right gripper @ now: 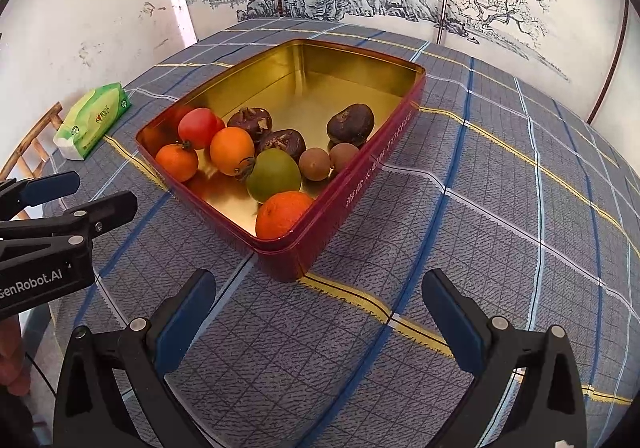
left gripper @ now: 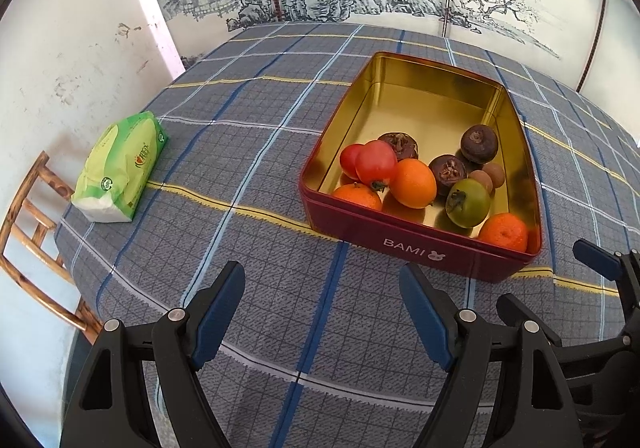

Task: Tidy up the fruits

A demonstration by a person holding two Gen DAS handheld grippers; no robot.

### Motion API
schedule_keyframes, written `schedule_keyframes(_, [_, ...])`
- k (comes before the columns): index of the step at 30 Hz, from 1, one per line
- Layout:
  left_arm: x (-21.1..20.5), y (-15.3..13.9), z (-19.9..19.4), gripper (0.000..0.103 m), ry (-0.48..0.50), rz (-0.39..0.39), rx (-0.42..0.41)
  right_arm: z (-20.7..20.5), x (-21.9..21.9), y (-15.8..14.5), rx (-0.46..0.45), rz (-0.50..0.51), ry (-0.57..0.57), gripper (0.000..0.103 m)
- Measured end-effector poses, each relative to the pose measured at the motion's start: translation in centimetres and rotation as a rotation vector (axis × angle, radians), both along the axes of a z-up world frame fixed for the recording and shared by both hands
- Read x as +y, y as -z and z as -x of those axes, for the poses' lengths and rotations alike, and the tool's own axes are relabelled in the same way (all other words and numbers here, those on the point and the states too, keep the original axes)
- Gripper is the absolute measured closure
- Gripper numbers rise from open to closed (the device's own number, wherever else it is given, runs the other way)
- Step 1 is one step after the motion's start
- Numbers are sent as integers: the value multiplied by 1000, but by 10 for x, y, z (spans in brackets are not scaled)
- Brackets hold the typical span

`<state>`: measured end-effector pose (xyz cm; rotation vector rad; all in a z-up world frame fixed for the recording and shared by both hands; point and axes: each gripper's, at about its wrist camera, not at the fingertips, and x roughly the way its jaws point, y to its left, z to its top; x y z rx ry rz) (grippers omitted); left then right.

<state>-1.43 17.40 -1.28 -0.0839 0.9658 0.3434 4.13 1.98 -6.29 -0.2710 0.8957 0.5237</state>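
Your left gripper [left gripper: 322,306] and right gripper [right gripper: 318,312] hover over the table [right gripper: 480,248], jaws apart and empty; the fruits sit gathered in the red tin [right gripper: 320,224] at twelve o'clock, corralled against rolling.

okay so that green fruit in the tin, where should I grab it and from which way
Grip the green fruit across its round middle, coming straight down from above. The tin walls block a sideways approach, and oranges crowd it, so set the fingers in the gaps beside it.
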Motion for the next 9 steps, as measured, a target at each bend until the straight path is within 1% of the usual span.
schedule_keyframes(9, [1,-5,2,22,5,18,-11,0,2,-1,-2,-1,-3,1])
